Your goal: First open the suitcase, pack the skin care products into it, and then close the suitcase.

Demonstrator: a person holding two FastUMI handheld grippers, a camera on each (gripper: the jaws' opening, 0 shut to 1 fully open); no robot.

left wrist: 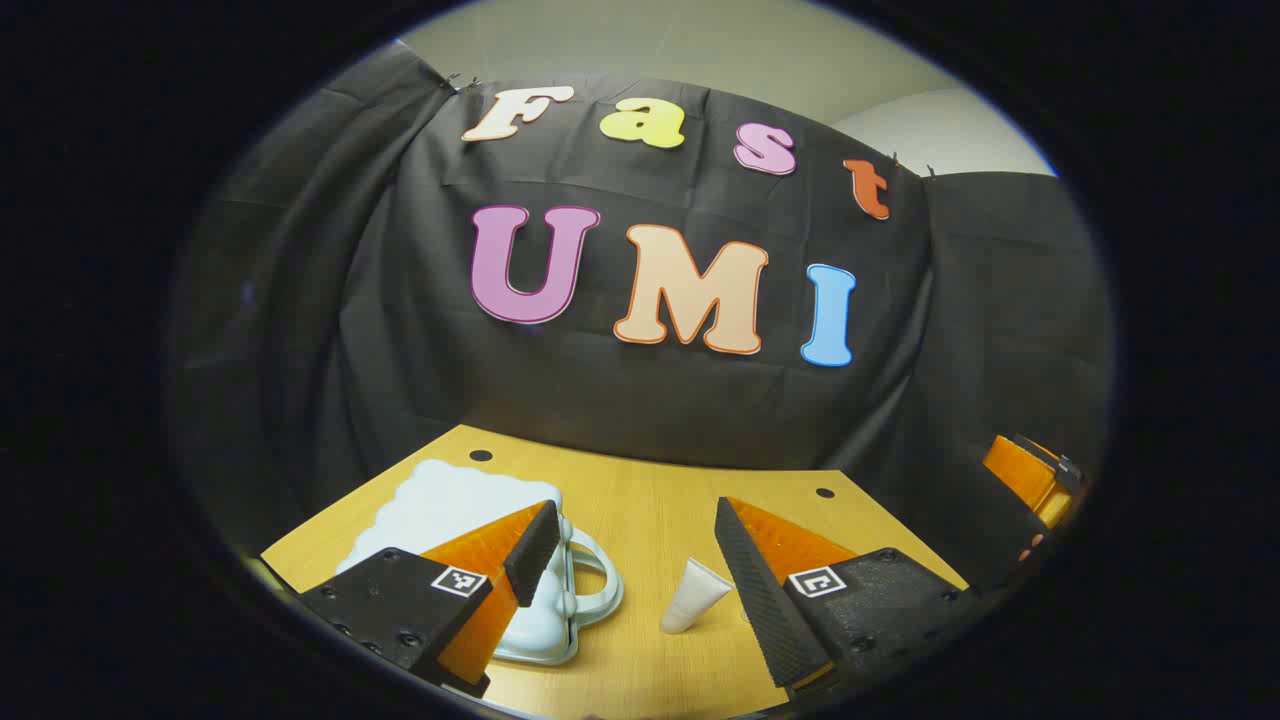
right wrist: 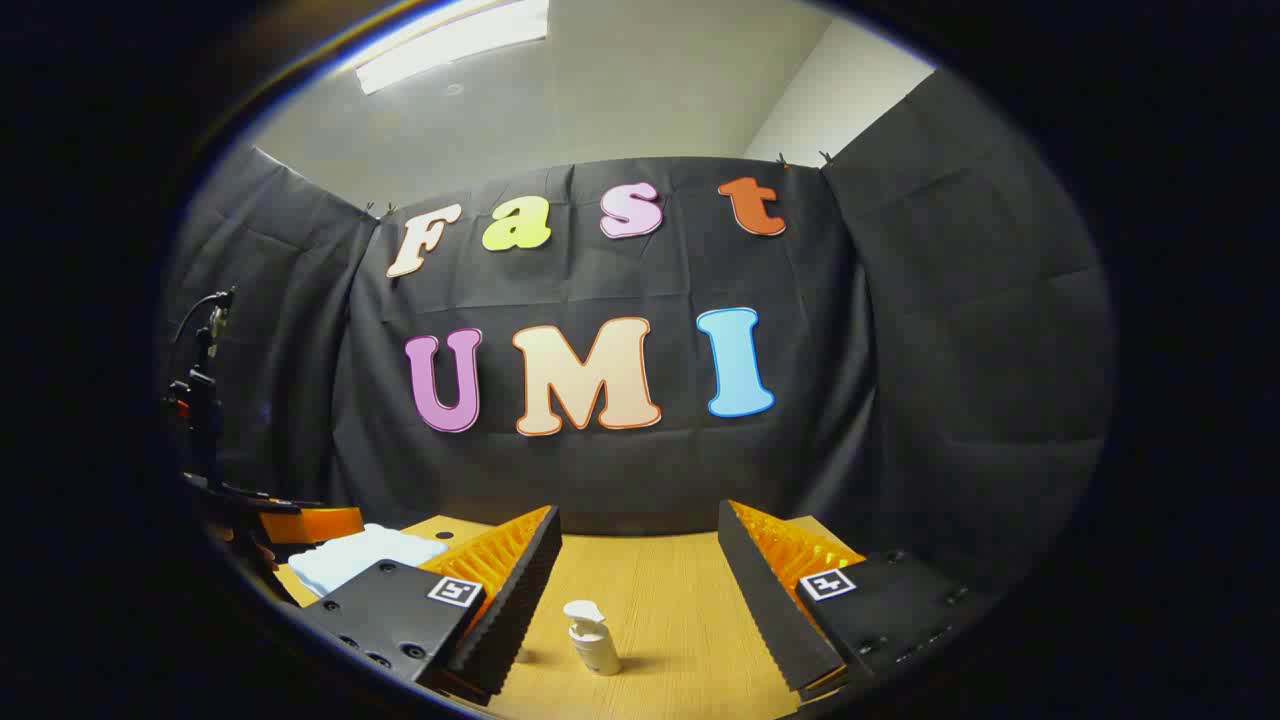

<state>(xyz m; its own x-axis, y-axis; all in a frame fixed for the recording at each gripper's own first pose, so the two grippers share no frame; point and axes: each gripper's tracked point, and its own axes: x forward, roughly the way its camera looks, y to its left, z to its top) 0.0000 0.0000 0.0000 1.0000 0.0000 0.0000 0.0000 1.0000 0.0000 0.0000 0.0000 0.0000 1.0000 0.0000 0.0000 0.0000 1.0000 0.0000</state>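
Note:
A pale blue cloud-shaped suitcase [left wrist: 450,500] lies flat and closed on the wooden table [left wrist: 650,500], its handle [left wrist: 598,585] pointing right. My left gripper [left wrist: 630,540] stands open above the table, its left finger over the suitcase's handle end. A small white tube [left wrist: 695,595] lies between its fingers, untouched. In the right gripper view, my right gripper [right wrist: 638,545] is open, and a small white pump bottle [right wrist: 592,635] stands upright on the table between its fingers. The suitcase [right wrist: 365,555] shows at the left there.
The other gripper [left wrist: 1030,475] shows at the right edge of the left gripper view. A dark stand with cables [right wrist: 200,400] rises at the left of the right gripper view. Two small holes [left wrist: 481,455] mark the table's far edge.

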